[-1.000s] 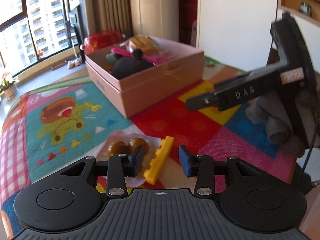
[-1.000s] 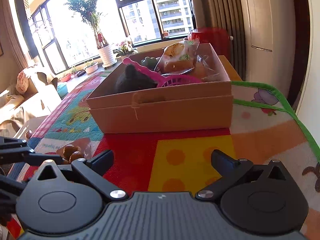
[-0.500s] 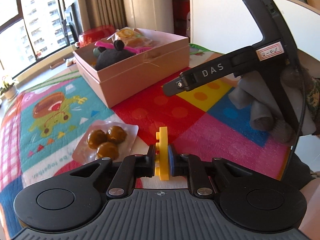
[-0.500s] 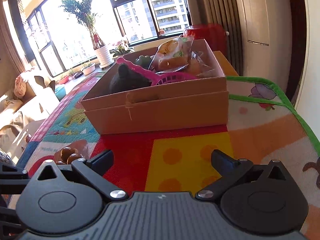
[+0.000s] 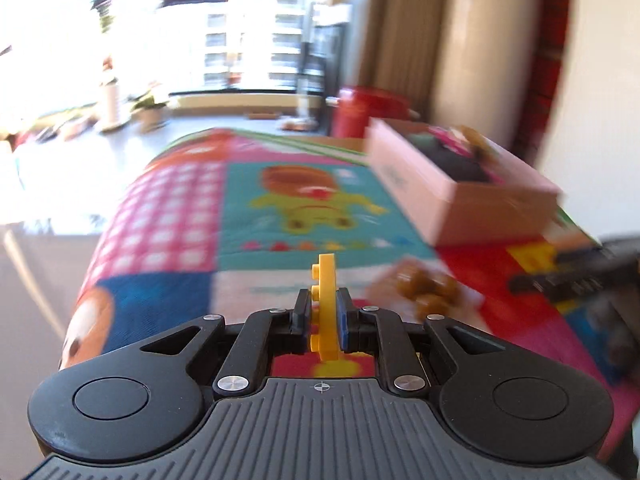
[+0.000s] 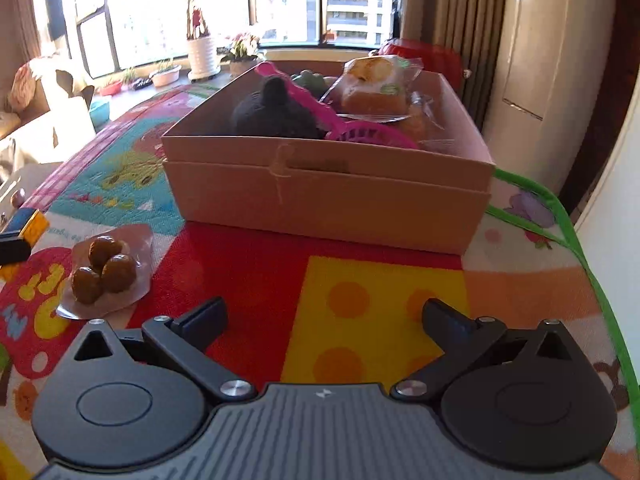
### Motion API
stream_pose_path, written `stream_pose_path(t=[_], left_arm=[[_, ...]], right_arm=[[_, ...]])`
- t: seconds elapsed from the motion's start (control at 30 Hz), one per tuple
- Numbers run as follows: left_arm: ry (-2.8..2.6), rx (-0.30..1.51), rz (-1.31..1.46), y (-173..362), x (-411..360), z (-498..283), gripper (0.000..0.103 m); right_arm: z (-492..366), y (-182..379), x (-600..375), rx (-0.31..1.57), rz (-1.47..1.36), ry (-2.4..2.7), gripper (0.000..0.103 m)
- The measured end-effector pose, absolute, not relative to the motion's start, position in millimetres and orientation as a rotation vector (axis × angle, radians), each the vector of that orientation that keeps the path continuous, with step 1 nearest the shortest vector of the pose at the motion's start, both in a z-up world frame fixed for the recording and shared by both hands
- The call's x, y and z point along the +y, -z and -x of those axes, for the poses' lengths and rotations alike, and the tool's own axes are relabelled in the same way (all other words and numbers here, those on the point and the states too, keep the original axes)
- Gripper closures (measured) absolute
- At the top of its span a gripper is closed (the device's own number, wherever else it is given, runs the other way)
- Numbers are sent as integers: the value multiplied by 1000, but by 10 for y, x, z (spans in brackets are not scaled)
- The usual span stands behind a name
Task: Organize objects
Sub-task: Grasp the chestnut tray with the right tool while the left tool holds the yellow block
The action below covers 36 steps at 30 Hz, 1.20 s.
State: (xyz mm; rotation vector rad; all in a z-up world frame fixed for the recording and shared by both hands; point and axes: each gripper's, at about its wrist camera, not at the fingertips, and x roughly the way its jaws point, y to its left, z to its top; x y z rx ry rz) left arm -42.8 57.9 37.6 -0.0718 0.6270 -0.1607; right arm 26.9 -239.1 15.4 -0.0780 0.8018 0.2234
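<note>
Window (image 6: 288, 0) glare; left wrist view motion-blurred.

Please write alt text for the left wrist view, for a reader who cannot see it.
The left gripper is shut on a yellow toy brick held upright above a colourful play mat. Behind, blurred, stand a pink cardboard box and a packet of brown balls.

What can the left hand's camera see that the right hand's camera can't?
Only the left wrist view shows the left gripper shut on the yellow brick, and the other gripper's dark finger at its right edge. Only the right wrist view shows the right gripper, open and empty, and the wrapped bread clearly in the box. Both show the pink box, the packet of brown balls, and the colourful mat.
</note>
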Motion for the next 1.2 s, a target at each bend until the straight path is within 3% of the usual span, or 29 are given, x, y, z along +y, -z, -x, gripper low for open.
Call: stream_pose_path(t=[0.17, 0.43, 0.7, 0.93, 1.2], left_arm=[[105, 611, 156, -297, 735, 288, 88], [109, 627, 192, -183, 736, 128, 88], [123, 629, 222, -161, 774, 125, 88], [119, 627, 217, -162, 764, 133, 88], [117, 625, 215, -170, 745, 161, 87]], right_arm=[[-166, -289, -2129, 794, -8, -418, 0], [-121, -196, -1378, 781, 151, -479, 0], [-1, -230, -1699, 713, 267, -335, 0], [-55, -304, -1996, 757, 123, -299, 0], [-212, -209, -1390, 793, 114, -297, 0]])
